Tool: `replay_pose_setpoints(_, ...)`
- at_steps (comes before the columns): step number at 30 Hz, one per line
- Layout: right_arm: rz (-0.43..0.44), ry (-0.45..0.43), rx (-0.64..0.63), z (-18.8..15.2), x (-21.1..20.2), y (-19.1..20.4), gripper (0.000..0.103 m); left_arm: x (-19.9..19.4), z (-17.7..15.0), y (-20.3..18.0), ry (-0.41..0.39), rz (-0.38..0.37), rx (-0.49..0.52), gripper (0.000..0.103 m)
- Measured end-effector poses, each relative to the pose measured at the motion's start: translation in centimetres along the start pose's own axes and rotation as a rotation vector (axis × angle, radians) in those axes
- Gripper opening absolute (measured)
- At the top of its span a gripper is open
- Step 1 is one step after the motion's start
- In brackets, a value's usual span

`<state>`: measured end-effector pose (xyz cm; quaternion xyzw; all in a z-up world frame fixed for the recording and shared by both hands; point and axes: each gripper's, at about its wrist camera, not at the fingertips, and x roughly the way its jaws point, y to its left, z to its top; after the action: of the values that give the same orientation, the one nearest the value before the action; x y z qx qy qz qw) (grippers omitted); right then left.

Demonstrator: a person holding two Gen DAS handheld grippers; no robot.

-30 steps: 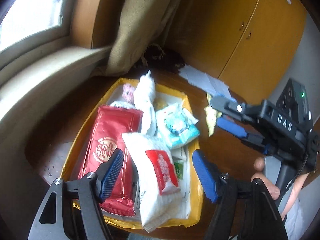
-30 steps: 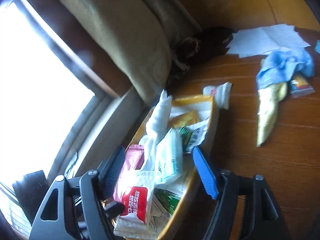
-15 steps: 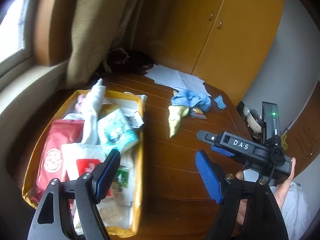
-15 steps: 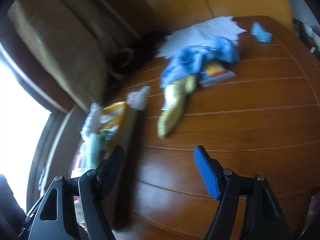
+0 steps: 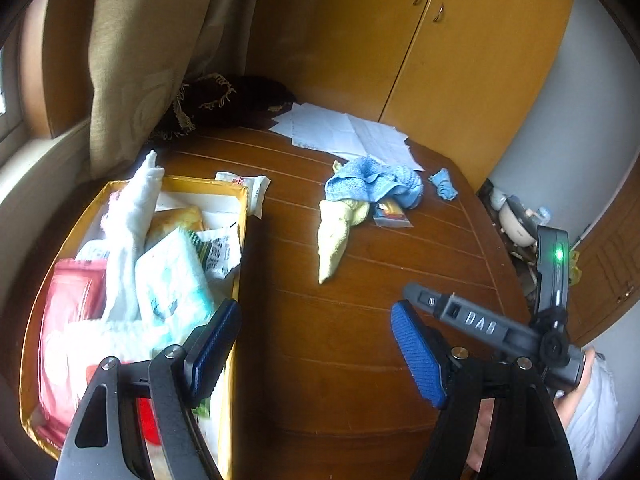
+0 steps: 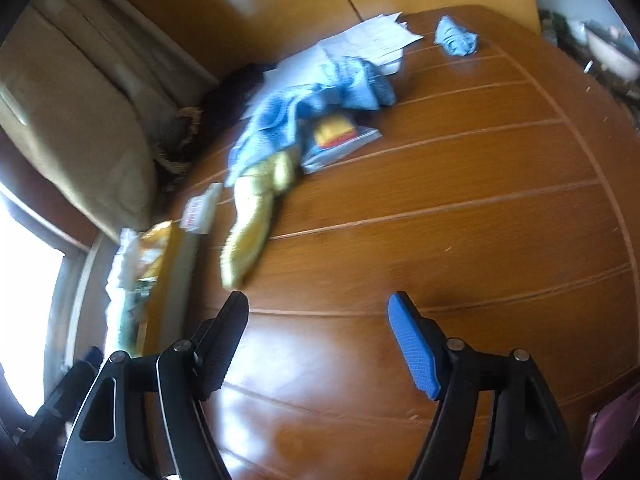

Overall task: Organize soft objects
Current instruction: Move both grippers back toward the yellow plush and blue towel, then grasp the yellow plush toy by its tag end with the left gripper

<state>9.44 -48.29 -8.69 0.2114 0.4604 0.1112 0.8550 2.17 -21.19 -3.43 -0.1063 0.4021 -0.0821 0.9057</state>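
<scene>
Holding both tools over the wooden table (image 5: 352, 320), you kept each set of jaws spread wide with nothing between the pads. Your left gripper (image 5: 316, 354) hovered above bare wood just beside the yellow box (image 5: 240, 240), its left finger over the box's near edge and touching none of the contents. Your right gripper (image 6: 318, 346) likewise hung above empty tabletop, gripping nothing; in the left wrist view its grey body (image 5: 492, 328) appeared at the lower right, held in your hand (image 5: 576, 396). The yellow box sat at the table's left side and contained a white cloth (image 5: 136, 216), a red packet (image 5: 68, 312) and a pale green packet (image 5: 172, 280). The loose soft items lay farther out on the table: a blue towel (image 5: 372, 182) overlapping a yellow cloth (image 5: 336, 232), with a small blue rag (image 5: 442, 186) lying apart to their right.
</scene>
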Motion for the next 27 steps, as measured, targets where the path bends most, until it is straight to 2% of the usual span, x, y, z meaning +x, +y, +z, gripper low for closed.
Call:
replay_pose_setpoints(2, -0.076, 0.005, -0.042, 0.1, 0.6, 0.3, 0.072, 1.1, 0.9, -0.4, 0.02, -0.003, 0.015, 0.08)
replay_pose_setpoints(5, -0.142, 0.001, -0.097, 0.0, 1.3, 0.7, 0.072, 3.0, 2.2, -1.1, 0.042, 0.006, 0.05, 0.08)
replay_pose_setpoints(10, -0.293, -0.036, -0.143, 0.3, 2.1, 1.3, 0.074, 5.9, 4.1, -1.1, 0.083, 0.016, 0.041, 0.08)
replay_pose_setpoints(14, -0.371, -0.043, -0.204, 1.0, 3.7, 1.9, 0.088, 8.6, 5.2, -0.8, 0.129, 0.038, -0.032, 0.08)
replay_pose_setpoints(15, -0.389, -0.044, -0.215, 1.1, 3.9, 1.9, 0.089, 9.3, 5.5, -0.9, 0.139, 0.045, -0.047, 0.08)
replay_pose_setpoints(18, -0.404, -0.04, -0.215, 2.0, 4.4, 1.2, 0.097, 11.8, 6.4, -0.8, 0.162, 0.098, -0.084, 0.078)
replay_pose_setpoints(20, -0.413, -0.041, -0.204, 2.7, 4.6, 0.5, 0.102, 13.7, 7.0, -0.7, 0.197, 0.093, -0.125, 0.064)
replay_pose_setpoints(22, -0.427, -0.061, -0.191, 3.2, 4.9, 0.2, 0.103, 15.4, 7.6, -0.8, 0.224, 0.077, -0.142, 0.063)
replay_pose_setpoints(24, -0.428, -0.081, -0.192, 3.4, 5.0, 0.1, 0.103, 16.9, 7.7, -1.0, 0.251, 0.104, -0.131, 0.06)
replay_pose_setpoints(25, -0.428, -0.092, -0.192, 3.3, 5.0, 0.0, 0.103, 17.4, 7.5, -1.0, 0.271, 0.127, -0.127, 0.051)
replay_pose_setpoints(26, -0.429, -0.1, -0.193, 3.3, 5.1, 0.1, 0.103, 17.2, 7.5, -1.4, 0.245, 0.16, -0.096, 0.036)
replay_pose_setpoints(27, -0.427, -0.101, -0.192, 3.3, 5.0, 0.1, 0.103, 17.4, 7.4, -1.6, 0.262, 0.158, -0.089, 0.029)
